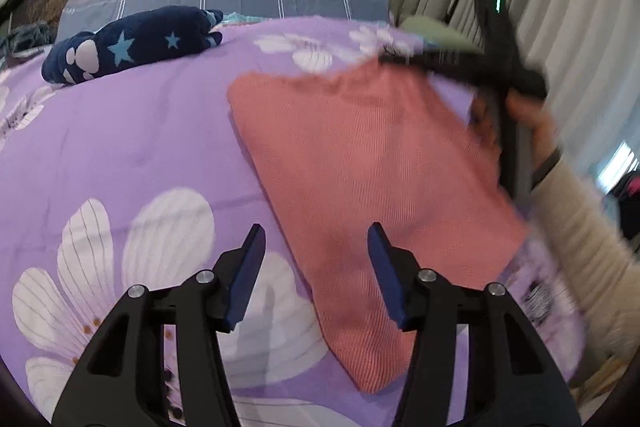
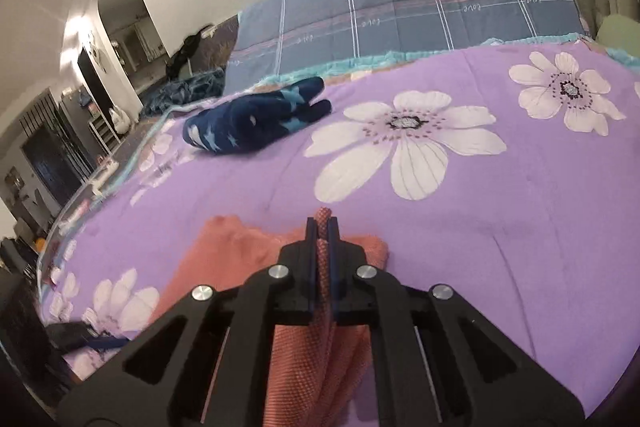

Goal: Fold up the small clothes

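The right claw [image 2: 321,227] is clamped on a bunched edge of the pink cloth [image 1: 360,167], which lies on the purple bedspread [image 1: 120,131]; a pinch of fabric pokes out just beyond its tips and the rest trails back beneath it. The left claw [image 1: 318,247] stands apart and empty, its right finger over the cloth's near part, its left over bare bedspread. Risks, in my judgement: with only one corner held, the free side may drag, skew or crease the fold, and the small pinch may slip from the right claw.
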`<act>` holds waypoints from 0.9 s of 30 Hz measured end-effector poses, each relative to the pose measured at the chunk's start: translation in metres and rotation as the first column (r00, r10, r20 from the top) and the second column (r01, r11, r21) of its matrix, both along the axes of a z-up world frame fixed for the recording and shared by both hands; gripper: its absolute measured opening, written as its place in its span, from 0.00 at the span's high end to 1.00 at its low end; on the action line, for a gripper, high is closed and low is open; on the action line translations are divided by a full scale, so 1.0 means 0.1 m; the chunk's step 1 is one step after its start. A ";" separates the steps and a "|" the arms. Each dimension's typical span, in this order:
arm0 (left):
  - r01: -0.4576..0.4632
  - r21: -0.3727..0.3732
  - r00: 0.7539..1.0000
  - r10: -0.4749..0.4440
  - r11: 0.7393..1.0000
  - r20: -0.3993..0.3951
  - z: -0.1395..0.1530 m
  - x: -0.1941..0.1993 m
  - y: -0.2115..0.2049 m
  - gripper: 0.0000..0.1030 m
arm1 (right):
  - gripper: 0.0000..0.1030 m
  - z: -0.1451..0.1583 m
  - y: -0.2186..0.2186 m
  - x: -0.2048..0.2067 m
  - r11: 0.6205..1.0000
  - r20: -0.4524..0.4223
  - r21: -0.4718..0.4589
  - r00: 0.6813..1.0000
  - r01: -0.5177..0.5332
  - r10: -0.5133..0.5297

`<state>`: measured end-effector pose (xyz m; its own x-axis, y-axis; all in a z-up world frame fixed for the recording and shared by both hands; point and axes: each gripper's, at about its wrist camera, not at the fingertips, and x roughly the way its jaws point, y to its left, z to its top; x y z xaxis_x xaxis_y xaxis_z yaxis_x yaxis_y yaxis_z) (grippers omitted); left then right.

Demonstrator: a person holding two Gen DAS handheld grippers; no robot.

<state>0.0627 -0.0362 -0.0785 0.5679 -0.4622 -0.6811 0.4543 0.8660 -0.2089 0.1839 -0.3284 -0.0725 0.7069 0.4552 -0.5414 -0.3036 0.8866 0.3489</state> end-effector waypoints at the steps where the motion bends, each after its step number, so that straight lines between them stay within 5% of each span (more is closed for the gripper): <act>1: -0.013 -0.001 1.000 0.013 1.000 -0.001 0.04 0.06 0.02 0.47 | 0.95 -0.08 0.00 0.04 1.000 -0.025 -0.018 1.000 0.001 -0.001; 6: -0.068 0.001 0.998 0.068 0.998 0.006 0.13 0.65 0.03 0.44 | 0.95 -0.41 -0.13 0.14 0.997 -0.093 0.068 0.996 0.020 -0.014; 11: -0.095 -0.086 0.979 0.078 0.992 -0.187 -0.21 1.38 -0.11 0.44 | 0.94 -0.39 -0.16 0.09 0.997 -0.071 0.081 0.997 0.015 -0.010; 12: -0.099 -0.097 0.973 0.076 0.990 -0.218 -0.30 1.49 -0.16 0.51 | 0.94 -0.40 -0.16 0.10 0.996 -0.074 0.084 0.997 0.015 -0.008; 13: -0.088 -0.104 0.974 0.064 0.991 -0.219 -0.33 1.52 -0.19 0.71 | 0.94 -0.40 -0.17 0.10 0.996 -0.074 0.093 0.997 0.013 -0.006; 19: -0.078 0.018 0.995 0.079 0.997 -0.063 -0.30 1.37 -0.29 0.78 | 0.94 -0.42 -0.22 0.11 0.991 -0.073 0.126 0.997 0.033 -0.024; 21: -0.089 0.016 0.994 0.090 0.996 -0.062 -0.31 1.39 -0.28 0.76 | 0.85 -0.43 -0.26 0.10 0.989 -0.077 0.119 0.994 0.088 -0.079; 22: -0.093 0.013 0.994 0.094 0.996 -0.057 -0.29 1.38 -0.28 0.75 | 0.69 -0.41 -0.29 0.08 0.985 -0.074 0.112 0.990 0.128 -0.120; 23: -0.101 0.017 0.994 0.102 0.995 -0.046 -0.26 1.35 -0.27 0.74 | 0.65 -0.39 -0.34 0.04 0.980 -0.066 0.113 0.985 0.165 -0.158; 27: -0.108 0.012 0.994 0.108 0.994 0.006 -0.04 1.15 -0.21 0.71 | 0.85 -0.10 -0.44 -0.21 0.986 -0.010 0.133 0.995 0.098 -0.097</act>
<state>0.1773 -0.0574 -0.0830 0.6177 -0.3896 -0.6831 0.3588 0.9126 -0.1961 0.1631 -0.3726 -0.0826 0.7496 0.4523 -0.4833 -0.2166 0.8575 0.4666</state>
